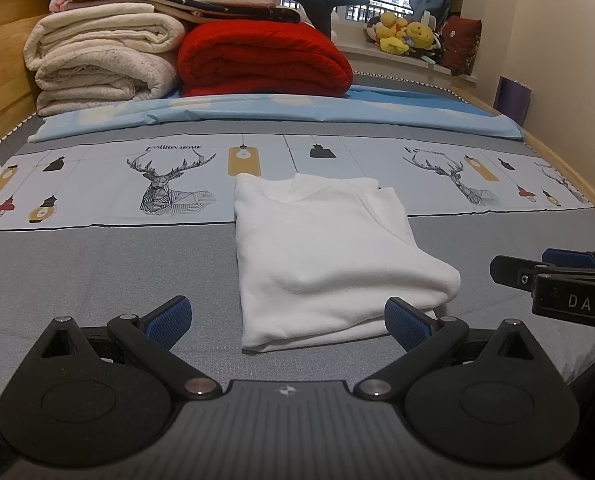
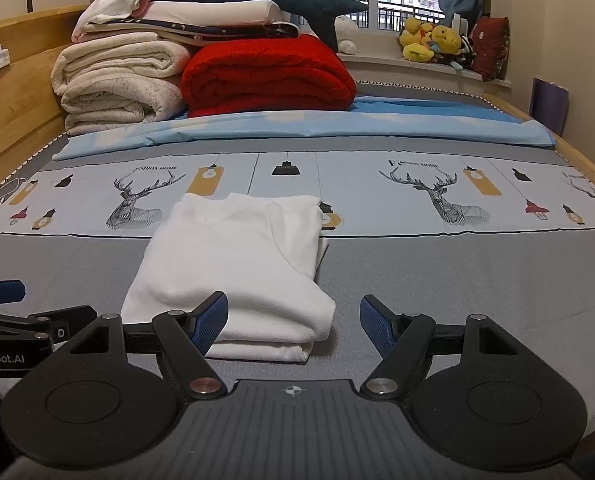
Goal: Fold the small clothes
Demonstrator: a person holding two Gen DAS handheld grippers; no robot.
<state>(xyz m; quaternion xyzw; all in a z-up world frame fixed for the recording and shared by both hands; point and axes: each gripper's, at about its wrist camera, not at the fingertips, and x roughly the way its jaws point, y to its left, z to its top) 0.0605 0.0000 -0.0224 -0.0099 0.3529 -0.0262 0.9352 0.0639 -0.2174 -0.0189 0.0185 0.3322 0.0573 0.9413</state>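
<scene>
On the bed, through the left wrist view: white garment (image 1: 329, 264) folded into a compact rectangle, lying flat on the grey part of the printed sheet (image 1: 97, 264), far edge reaching the deer-print band. Left gripper (image 1: 287, 320) spread wide, holding nothing, blue pads either side of the garment's near edge but apart from it. Right gripper (image 1: 553, 276) poking in from the right edge, just beside the cloth, not touching.

From the right wrist view: same garment (image 2: 233, 264) ahead and slightly left, layers stacked at the near right corner. Right gripper (image 2: 293, 326) open wide and empty, left pad in front of the near fold, right pad over bare sheet. Red blanket (image 2: 269, 76) and cream blankets (image 2: 117, 84) stacked well beyond.

Judging by the neat stack, folding looks nearly or fully done. For any last fold: pinch all layers at both near corners together, lift evenly, lay over without dragging, then release and smooth.
</scene>
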